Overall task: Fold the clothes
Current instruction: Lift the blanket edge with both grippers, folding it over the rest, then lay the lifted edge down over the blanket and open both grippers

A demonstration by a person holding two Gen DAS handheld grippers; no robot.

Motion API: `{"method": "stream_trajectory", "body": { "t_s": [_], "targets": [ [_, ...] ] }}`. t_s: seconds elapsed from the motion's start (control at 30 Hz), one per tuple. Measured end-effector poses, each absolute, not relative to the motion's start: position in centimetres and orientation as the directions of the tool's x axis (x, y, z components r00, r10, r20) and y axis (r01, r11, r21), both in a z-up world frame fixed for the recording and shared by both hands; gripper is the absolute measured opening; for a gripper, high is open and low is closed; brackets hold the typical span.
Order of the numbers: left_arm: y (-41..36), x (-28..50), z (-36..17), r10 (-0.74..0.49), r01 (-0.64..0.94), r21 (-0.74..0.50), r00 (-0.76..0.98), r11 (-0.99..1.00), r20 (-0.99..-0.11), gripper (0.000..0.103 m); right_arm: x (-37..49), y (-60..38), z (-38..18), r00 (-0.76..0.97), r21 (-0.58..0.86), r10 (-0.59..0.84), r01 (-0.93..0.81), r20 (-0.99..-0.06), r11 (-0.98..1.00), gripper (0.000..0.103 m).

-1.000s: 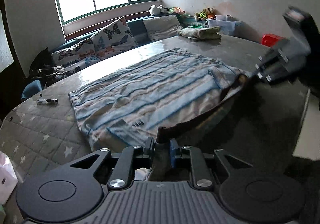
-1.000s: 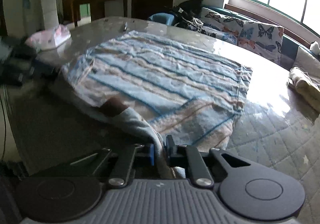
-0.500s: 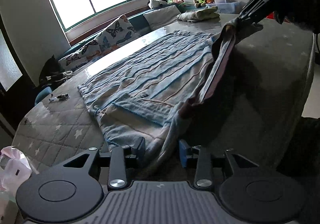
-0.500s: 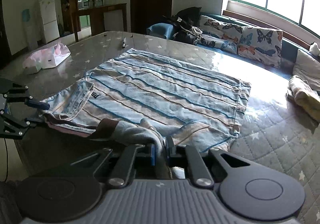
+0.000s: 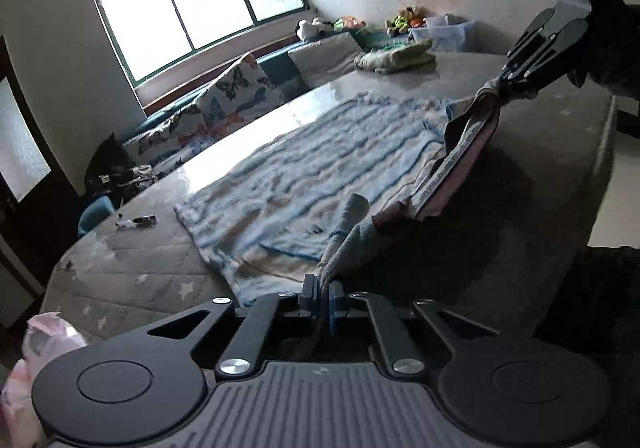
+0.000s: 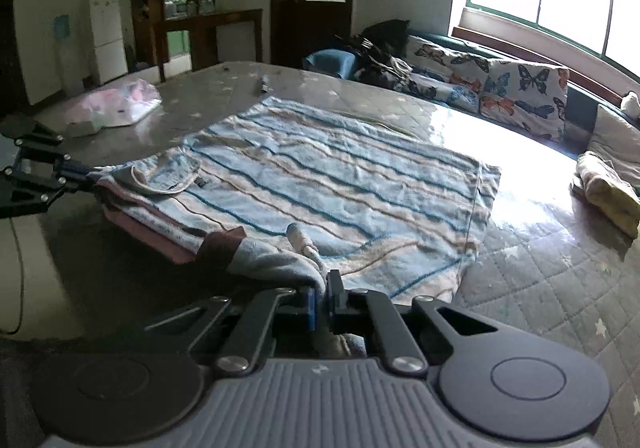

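A blue and beige striped garment point(image 5: 320, 168) lies flat on a grey quilted mattress point(image 5: 140, 272). Its near edge, with a pink and dark brown lining, hangs lifted between my two grippers. In the left wrist view my left gripper point(image 5: 323, 290) has its jaws closing tight on a grey fold of that edge. My right gripper point(image 5: 506, 82) shows at the upper right, pinching the other end. In the right wrist view my right gripper point(image 6: 323, 292) is closing on the garment point(image 6: 340, 176), and my left gripper point(image 6: 80, 174) holds the far left corner.
A folded stack of clothes point(image 6: 608, 192) lies at the right of the mattress point(image 6: 540, 288). A pink plastic bag point(image 6: 116, 104) and a small object point(image 6: 264, 82) sit at the far left. Butterfly cushions point(image 6: 520, 88) line the window side.
My left jaws stood open around the cloth half a second ago and are now pressed on it. Both grippers have carried the near edge up off the mattress, toward the spread garment.
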State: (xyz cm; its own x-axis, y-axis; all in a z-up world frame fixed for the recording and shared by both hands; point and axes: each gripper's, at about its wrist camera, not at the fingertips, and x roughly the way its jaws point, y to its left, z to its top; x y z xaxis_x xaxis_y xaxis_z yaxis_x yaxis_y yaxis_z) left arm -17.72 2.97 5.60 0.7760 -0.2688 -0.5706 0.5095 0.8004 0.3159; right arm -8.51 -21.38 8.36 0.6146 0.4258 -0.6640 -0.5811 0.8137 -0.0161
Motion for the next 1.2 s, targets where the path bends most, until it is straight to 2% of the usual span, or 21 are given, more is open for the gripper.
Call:
{"method": "stream_trajectory", "body": {
  "t_s": [0.27,0.63,1.2],
  "targets": [
    [4.4,-20.1,8.5,-0.268,0.459,0.3,0.82,0.836,-0.506,0.006,-11.8,-21.5,11.3,0.577,0.039,0.497,-0.626,-0.648,0.779,0.005],
    [4.1,-9.4,10.7,-0.247,0.429,0.343,0.852,0.836,-0.462,0.006,-2.6,-21.2,13.3,0.616,0.018,0.484,-0.607,-0.621,0.795,0.005],
    [3.7,9.9,6.6,-0.21,0.478,0.261,0.726,0.839,-0.654,0.006,15.8,-20.7,8.7,0.556,0.117,0.434,-0.514,-0.709,0.85,0.005]
  ]
}}
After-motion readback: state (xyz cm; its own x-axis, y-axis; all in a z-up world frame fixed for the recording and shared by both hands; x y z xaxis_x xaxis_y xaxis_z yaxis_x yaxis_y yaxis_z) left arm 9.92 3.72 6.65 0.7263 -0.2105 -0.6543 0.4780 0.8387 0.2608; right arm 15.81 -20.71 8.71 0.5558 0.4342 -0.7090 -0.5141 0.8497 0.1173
